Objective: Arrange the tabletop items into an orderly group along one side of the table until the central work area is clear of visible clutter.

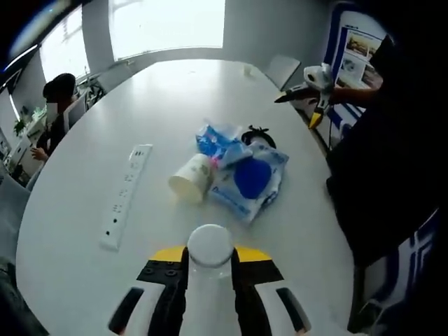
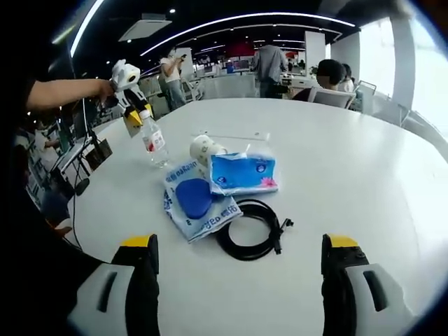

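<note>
My left gripper (image 1: 210, 297) is clamped on a water bottle (image 1: 209, 246), its white cap standing up between the jaws; the right gripper view shows that same bottle (image 2: 154, 143) lifted clear of the bench (image 2: 364, 161) at the far-left edge. My right gripper (image 2: 238, 280) stands wide and holds nothing, low over the near edge.

Step in hand, as I judge it: carrying the bottle to its place in the group. The next move calls for setting it upright just beside the pile without toppling the cup.

Near to far from the right gripper: a coiled black cable (image 2: 252, 227), touching the blue-and-white packet (image 2: 199, 203); a blue tissue pack (image 2: 241, 173) overlapping it; a paper cup (image 2: 203, 148) on its side behind.

The left gripper view adds the white power strip (image 1: 126, 196), apart from the pile and still in the central area. The right gripper view shows the cable's full coil, which the left gripper view mostly hides behind the packets.
</note>
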The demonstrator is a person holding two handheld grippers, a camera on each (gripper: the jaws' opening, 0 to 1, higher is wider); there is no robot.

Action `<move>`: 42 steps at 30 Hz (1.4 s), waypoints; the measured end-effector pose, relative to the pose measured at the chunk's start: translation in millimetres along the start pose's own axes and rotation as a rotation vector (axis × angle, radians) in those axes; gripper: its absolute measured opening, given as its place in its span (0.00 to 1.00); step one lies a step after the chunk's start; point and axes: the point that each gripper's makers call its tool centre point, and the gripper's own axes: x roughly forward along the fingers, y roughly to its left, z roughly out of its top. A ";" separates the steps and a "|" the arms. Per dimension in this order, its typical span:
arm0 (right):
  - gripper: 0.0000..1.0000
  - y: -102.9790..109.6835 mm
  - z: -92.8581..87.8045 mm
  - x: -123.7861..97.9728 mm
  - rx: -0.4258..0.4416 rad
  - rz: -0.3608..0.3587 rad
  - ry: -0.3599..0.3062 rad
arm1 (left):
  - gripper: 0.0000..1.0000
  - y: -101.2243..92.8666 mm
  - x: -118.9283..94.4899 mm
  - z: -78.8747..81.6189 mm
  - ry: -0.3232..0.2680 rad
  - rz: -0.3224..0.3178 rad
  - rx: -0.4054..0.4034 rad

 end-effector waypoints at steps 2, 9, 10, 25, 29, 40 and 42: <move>0.93 -0.3 0.1 -0.6 -0.001 0.000 -0.002 | 0.22 0.2 -0.8 0.2 0.001 0.005 -0.003; 0.93 1.1 0.7 -1.7 -0.003 0.004 -0.006 | 0.29 6.4 -14.5 10.1 -0.048 0.059 -0.044; 0.93 1.4 0.8 -1.5 -0.004 0.007 -0.007 | 0.30 8.0 -16.9 11.0 -0.055 0.075 -0.058; 0.93 9.6 10.2 5.0 -0.047 0.050 -0.004 | 0.40 1.9 -55.2 8.0 -0.188 0.256 -0.218; 0.93 12.0 14.2 7.7 -0.064 0.065 -0.004 | 0.40 -10.7 -61.3 4.7 -0.239 0.292 -0.275; 0.94 14.5 26.7 13.6 -0.090 0.091 -0.014 | 0.56 -50.5 -66.7 -4.8 -0.285 0.390 -0.405; 0.94 14.5 28.2 14.7 -0.090 0.097 -0.016 | 0.56 -57.9 -65.3 -3.0 -0.305 0.403 -0.415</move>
